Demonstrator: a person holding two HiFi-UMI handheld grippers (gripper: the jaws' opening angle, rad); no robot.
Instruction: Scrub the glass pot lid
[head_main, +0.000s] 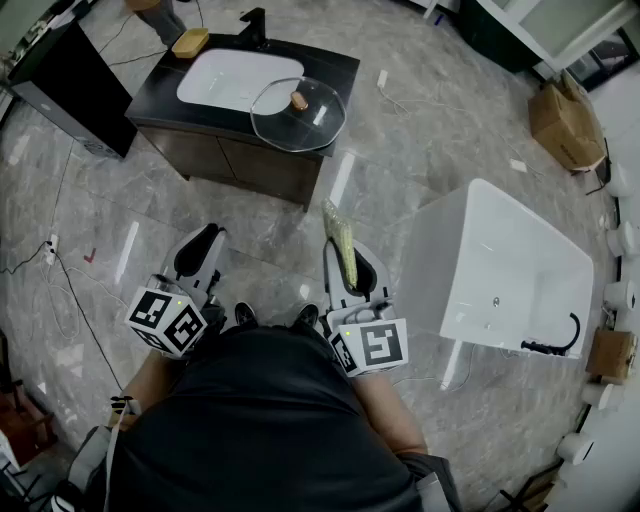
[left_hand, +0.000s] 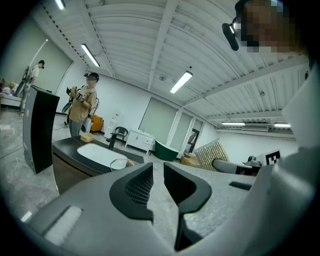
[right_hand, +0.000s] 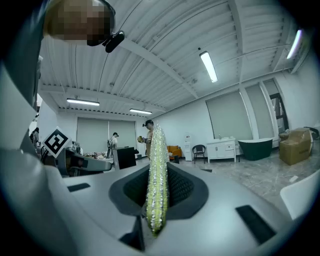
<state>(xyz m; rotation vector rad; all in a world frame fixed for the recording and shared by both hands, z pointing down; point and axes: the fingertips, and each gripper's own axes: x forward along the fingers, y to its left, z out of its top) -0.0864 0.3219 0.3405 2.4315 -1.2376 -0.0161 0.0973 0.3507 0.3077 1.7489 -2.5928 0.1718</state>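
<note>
The glass pot lid (head_main: 298, 112) with a wooden knob lies on the black vanity counter (head_main: 338, 68), at the right edge of the white sink (head_main: 232, 78). It shows small and far off in the left gripper view as the lid (left_hand: 119, 163). My left gripper (head_main: 200, 250) (left_hand: 158, 171) hangs low over the floor, jaws nearly together with nothing between them. My right gripper (head_main: 352, 270) (right_hand: 157, 172) is shut on a thin yellow-green glittery scrub pad (head_main: 340, 238) (right_hand: 156, 170) that sticks out past the jaws. Both grippers are well short of the counter.
A black faucet (head_main: 255, 22) and a tan soap dish (head_main: 190, 42) stand behind the sink. A white bathtub (head_main: 470, 240) stands on the floor at the right, a cardboard box (head_main: 565, 122) beyond it. A black cabinet (head_main: 65, 85) stands left of the vanity. People stand in the background.
</note>
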